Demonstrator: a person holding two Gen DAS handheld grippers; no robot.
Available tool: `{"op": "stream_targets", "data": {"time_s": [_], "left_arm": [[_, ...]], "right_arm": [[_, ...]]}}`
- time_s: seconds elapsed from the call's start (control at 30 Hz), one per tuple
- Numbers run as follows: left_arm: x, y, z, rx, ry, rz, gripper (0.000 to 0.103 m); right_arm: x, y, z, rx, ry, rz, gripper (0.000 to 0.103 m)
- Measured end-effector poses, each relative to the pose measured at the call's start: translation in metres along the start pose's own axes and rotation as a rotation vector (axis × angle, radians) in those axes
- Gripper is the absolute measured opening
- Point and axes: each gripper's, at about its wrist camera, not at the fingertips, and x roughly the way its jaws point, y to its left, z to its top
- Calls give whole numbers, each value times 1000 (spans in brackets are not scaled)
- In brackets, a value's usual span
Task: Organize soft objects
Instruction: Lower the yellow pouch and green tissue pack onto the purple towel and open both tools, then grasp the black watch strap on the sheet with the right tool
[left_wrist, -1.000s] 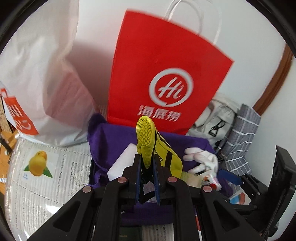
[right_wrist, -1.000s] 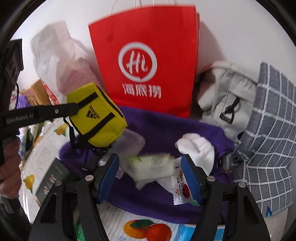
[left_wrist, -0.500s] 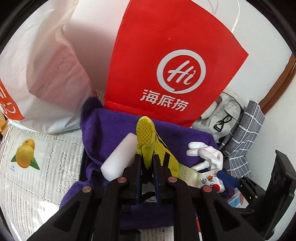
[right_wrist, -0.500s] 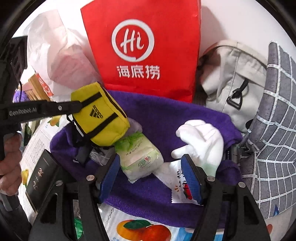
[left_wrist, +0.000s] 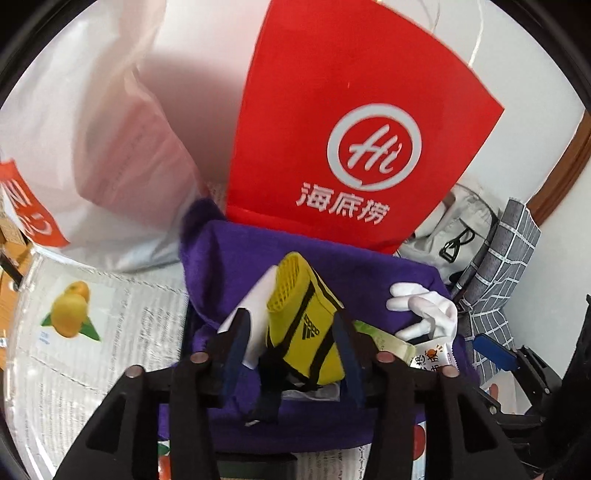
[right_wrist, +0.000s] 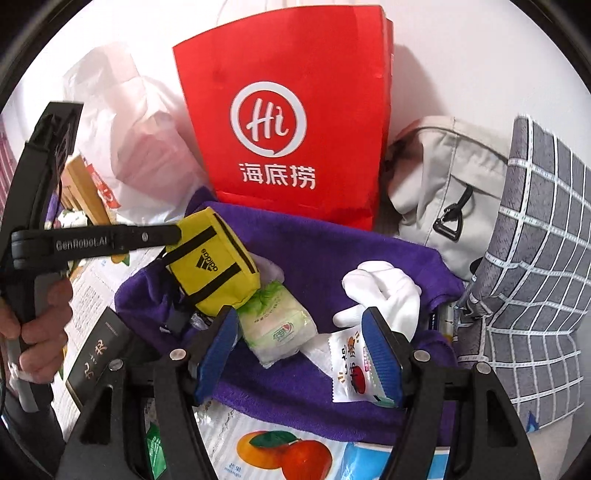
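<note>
the left gripper is opening around the yellow pouch; it should be fully released at 12 o'clock on the purple towel, while the right gripper is kept open, empty.

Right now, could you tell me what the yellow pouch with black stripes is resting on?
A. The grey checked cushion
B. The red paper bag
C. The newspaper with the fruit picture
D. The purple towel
D: the yellow pouch lies on the purple towel, partly over a tissue pack, with the red paper bag standing behind it.
</note>
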Motion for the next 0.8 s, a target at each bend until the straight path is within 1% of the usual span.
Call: {"op": "stream_targets", "data": {"time_s": [0.2, 0.3, 0.37, 0.4, 0.43, 0.5, 0.57, 0.67, 0.8], "left_arm": [[-22, 2, 4, 7, -46, -16, 51], [-29, -1, 5, 14, -53, -23, 51], [-32, -4, 4, 21, -50, -27, 51], [-33, -7, 3, 29, -47, -24, 51], [-35, -11, 3, 43, -43, -14, 51], [-45, -17, 1, 70, -56, 19, 51], [-58, -20, -4, 72, -71, 40, 51], [-78, -21, -16, 81, -81, 26, 51], [-101, -17, -41, 104, -82, 51, 51]], "right_arm": [[-26, 16, -4, -29, -42, -16, 71], [-39, 29, -23, -30, -28, -21, 71], [-44, 41, -41, -28, 1, 2, 71], [-48, 48, -53, -20, 11, 15, 66], [-50, 56, -63, -15, 26, 28, 52], [-50, 71, -83, -12, 72, 60, 39], [-50, 83, -103, 2, 100, 85, 39], [-47, 93, -129, 58, 148, 149, 41], [-40, 103, -155, 109, 201, 148, 41]]}}
